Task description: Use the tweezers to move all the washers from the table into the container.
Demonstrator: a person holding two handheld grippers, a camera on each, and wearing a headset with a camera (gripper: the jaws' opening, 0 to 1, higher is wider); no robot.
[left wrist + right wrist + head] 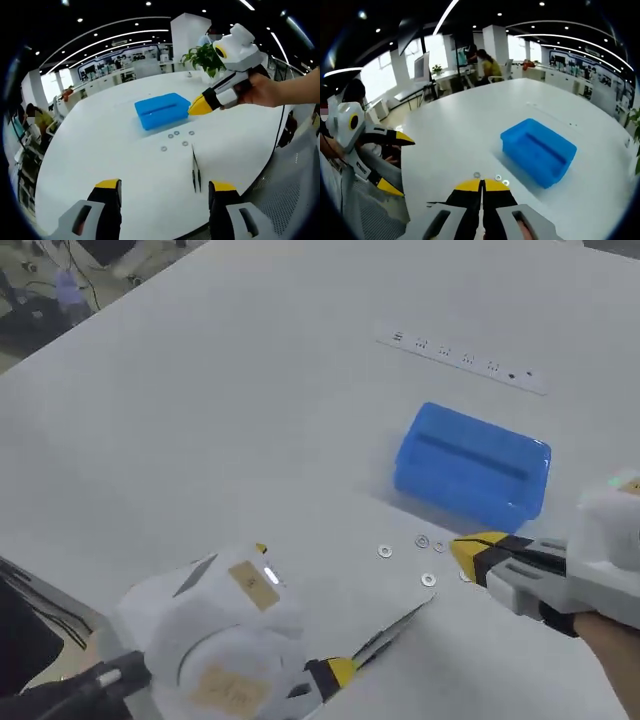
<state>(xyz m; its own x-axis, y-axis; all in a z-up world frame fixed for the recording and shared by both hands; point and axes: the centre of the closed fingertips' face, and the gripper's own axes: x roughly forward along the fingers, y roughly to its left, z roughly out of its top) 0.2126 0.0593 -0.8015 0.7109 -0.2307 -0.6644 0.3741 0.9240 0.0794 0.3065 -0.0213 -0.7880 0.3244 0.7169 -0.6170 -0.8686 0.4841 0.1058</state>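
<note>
Several small metal washers (428,580) (170,135) (498,177) lie loose on the white table in front of the blue container (472,468) (161,110) (538,150). The tweezers (395,630) (195,167) lie flat on the table, just short of the washers. My left gripper (300,610) (165,192) is open with nothing in it, and its jaws stand wide apart behind the tweezers. My right gripper (470,548) (481,186) is shut on nothing, its yellow tip hovering over the washers by the container's near corner.
A white power strip (460,358) lies on the table beyond the container. The table edge (60,605) runs close along the lower left. People sit at desks (487,67) in the far background.
</note>
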